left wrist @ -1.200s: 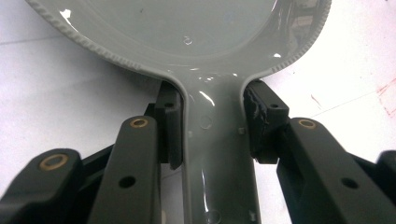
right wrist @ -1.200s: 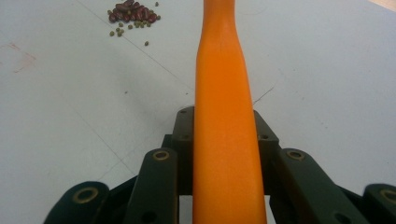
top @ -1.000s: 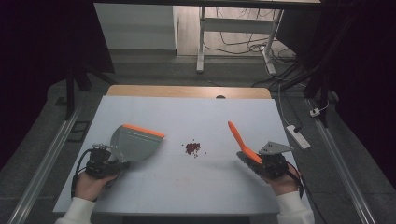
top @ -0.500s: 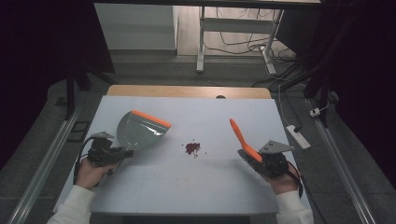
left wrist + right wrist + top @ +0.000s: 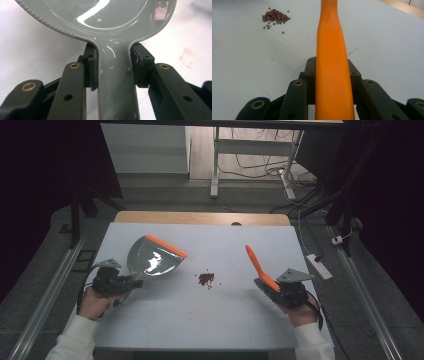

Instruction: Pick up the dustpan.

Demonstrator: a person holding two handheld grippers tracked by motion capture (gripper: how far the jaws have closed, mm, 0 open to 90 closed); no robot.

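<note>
The left gripper clamps the grey dustpan by its stiff, slick handle, pan raised left of the beans; the right gripper pinches the orange brush, light and rigid; the loose beans will scatter easily.

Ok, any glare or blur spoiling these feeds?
Left gripper view: white glare streaks the dustpan, but the handle stays sharp. Right gripper view: the beans are clear; the near orange brush handle is slightly soft. High view: the table is bright, its surroundings dark.
</note>
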